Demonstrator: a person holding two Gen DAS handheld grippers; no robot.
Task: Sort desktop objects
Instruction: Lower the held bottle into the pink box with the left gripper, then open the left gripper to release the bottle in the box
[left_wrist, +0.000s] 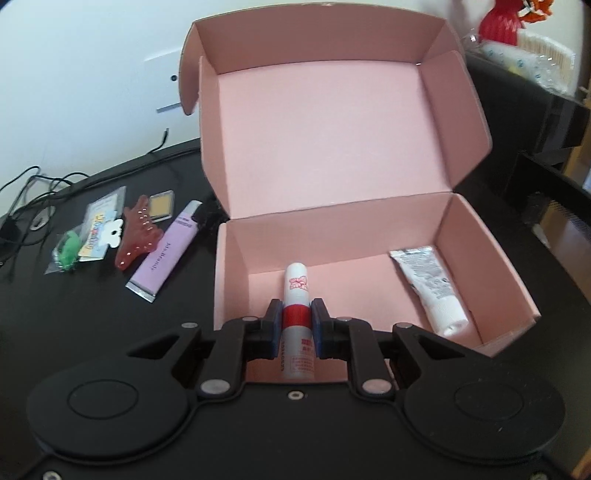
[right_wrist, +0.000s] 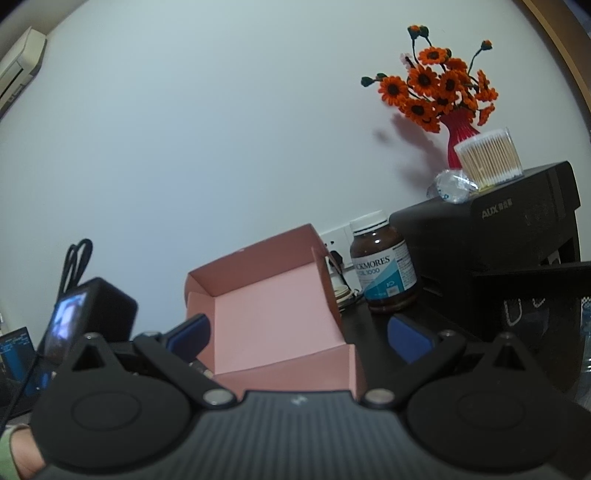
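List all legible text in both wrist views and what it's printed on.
"CKMORES" and "OIL 1000": brown supplement bottle; the first letters are hidden round the curve of the bottle.
"AUX": black appliance; the characters after it are too small to read.
"Ms.Brandy", roughly: lilac tube on the desk.
White and red stick in the left tool: red print, blurred.
White tube in the pink box: fine print, unreadable.
Packets: unreadable.
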